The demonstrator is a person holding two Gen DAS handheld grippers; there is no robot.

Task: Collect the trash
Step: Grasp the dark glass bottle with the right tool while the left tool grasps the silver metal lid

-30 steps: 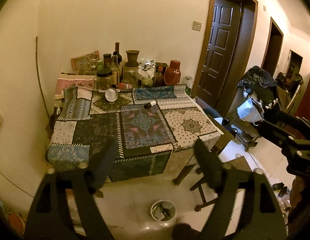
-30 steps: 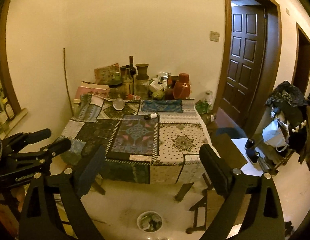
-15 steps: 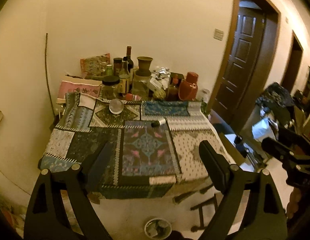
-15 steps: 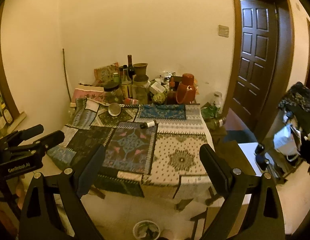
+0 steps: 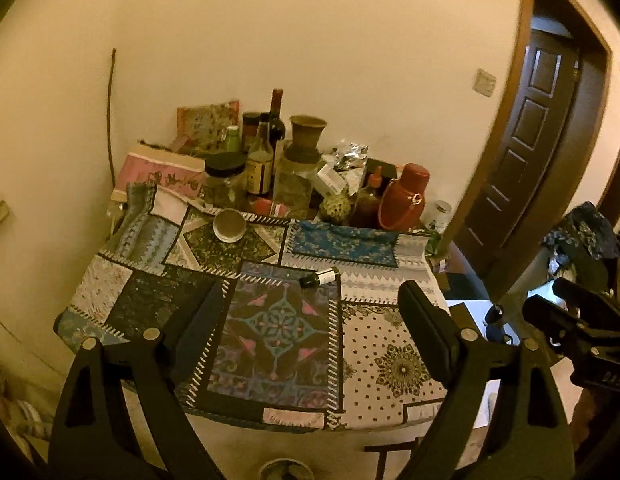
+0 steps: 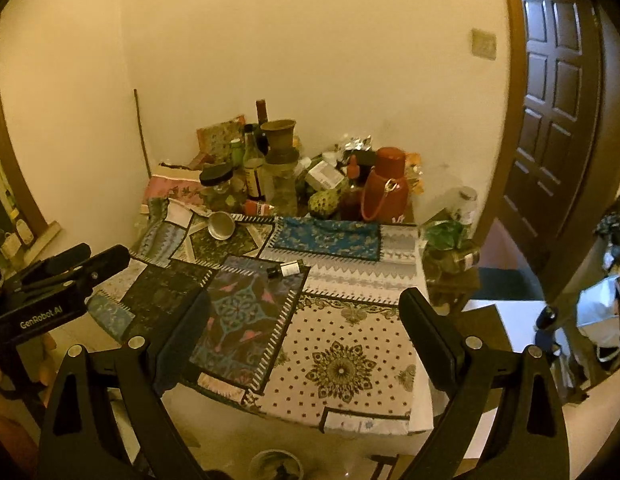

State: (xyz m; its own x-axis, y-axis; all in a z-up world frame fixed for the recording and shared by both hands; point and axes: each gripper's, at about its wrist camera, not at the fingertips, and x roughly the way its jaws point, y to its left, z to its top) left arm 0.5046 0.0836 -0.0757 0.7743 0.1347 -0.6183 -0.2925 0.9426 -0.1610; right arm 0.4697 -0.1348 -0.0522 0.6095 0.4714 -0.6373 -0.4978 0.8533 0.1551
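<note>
Both claws hung wide and empty over the patchwork table (image 5: 389,364). A small dark bottle (image 5: 320,278) lay on its side at twelve o'clock from the left gripper (image 5: 310,320), at eleven from the right gripper (image 6: 306,322), long axis nine-to-three, seemingly equidistant. At six o'clock, a floor bin (image 6: 275,465) held scraps.

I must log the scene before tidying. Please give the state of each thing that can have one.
Left gripper: open, empty.
Right gripper: open, empty.
Small dark bottle with white label: lying on its side on the patchwork tablecloth.
Round metal cup: tipped, mouth toward camera.
Red thermos flask: upright, capped.
Dark brown panelled door: open.
</note>
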